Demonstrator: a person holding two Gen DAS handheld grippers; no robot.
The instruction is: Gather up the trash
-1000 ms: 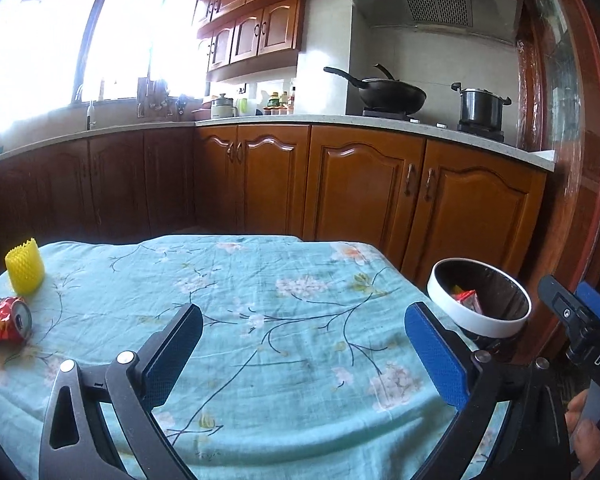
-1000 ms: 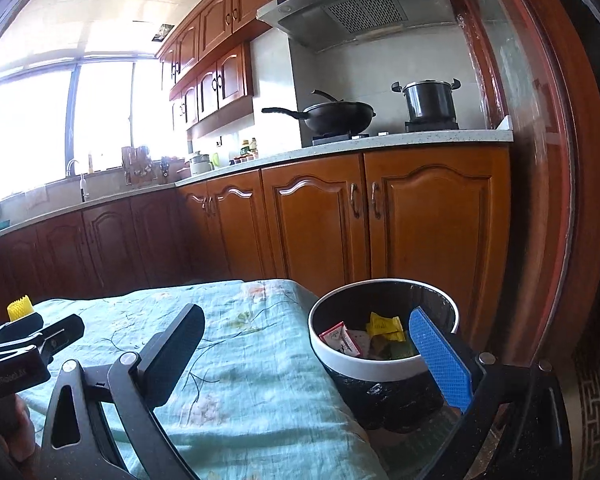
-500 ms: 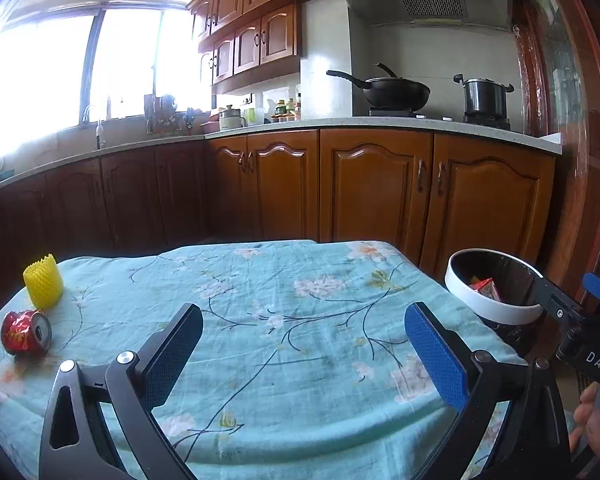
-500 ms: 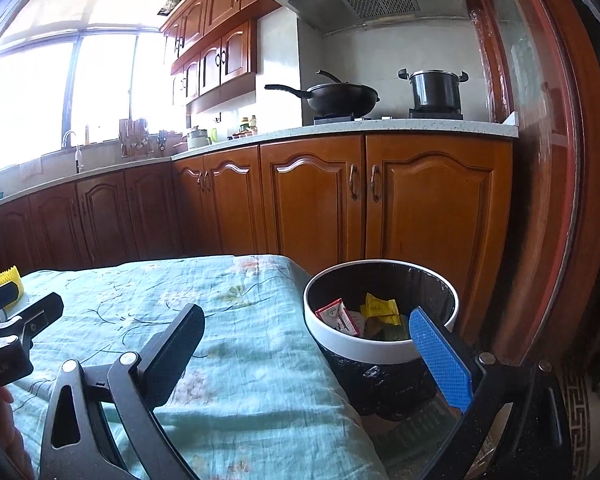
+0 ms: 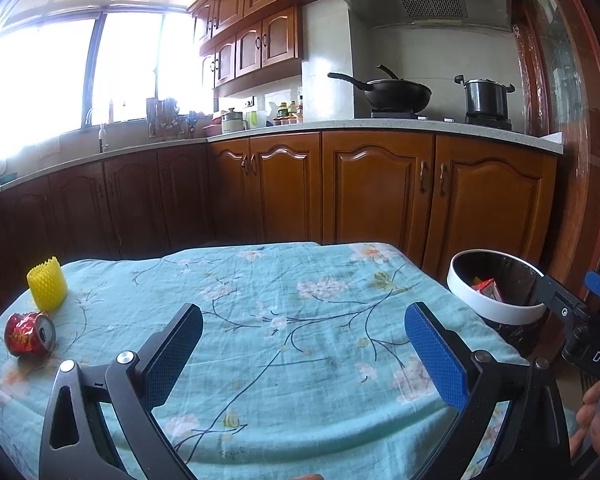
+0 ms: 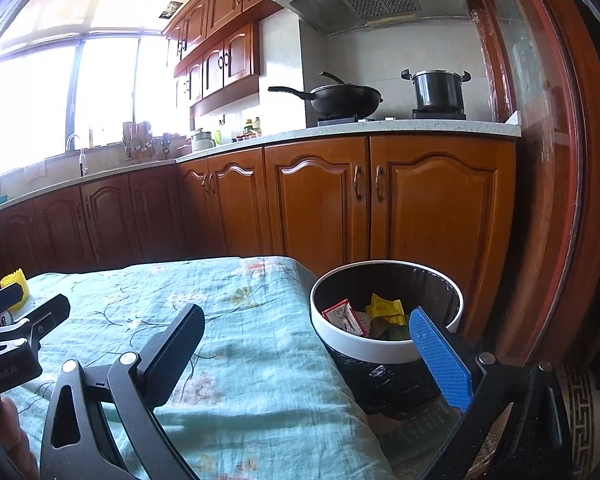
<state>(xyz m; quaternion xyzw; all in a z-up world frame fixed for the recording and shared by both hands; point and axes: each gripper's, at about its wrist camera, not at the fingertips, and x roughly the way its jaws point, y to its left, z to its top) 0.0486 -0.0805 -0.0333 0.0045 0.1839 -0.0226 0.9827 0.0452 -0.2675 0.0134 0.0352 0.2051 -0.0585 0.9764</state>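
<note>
A crushed red can (image 5: 29, 333) lies on the table's left side, with a yellow foam net sleeve (image 5: 47, 288) standing just behind it. My left gripper (image 5: 302, 346) is open and empty above the middle of the floral tablecloth (image 5: 300, 300). My right gripper (image 6: 306, 346) is open and empty near the table's right edge, its blue finger in front of the white-rimmed trash bin (image 6: 388, 350). The bin holds a red-and-white carton (image 6: 346, 317) and yellow wrappers (image 6: 386, 308). The bin (image 5: 496, 312) also shows in the left wrist view.
Wooden kitchen cabinets (image 5: 376, 192) stand behind the table, with a wok (image 5: 396, 92) and a pot (image 5: 485, 98) on the stove. A wooden door frame (image 6: 560, 184) stands right of the bin. The left gripper's body (image 6: 16, 336) shows at the right wrist view's left edge.
Both grippers have drawn back and tilted up a little, so the table, can and bin sit lower and farther in view. Both stay open and empty.
</note>
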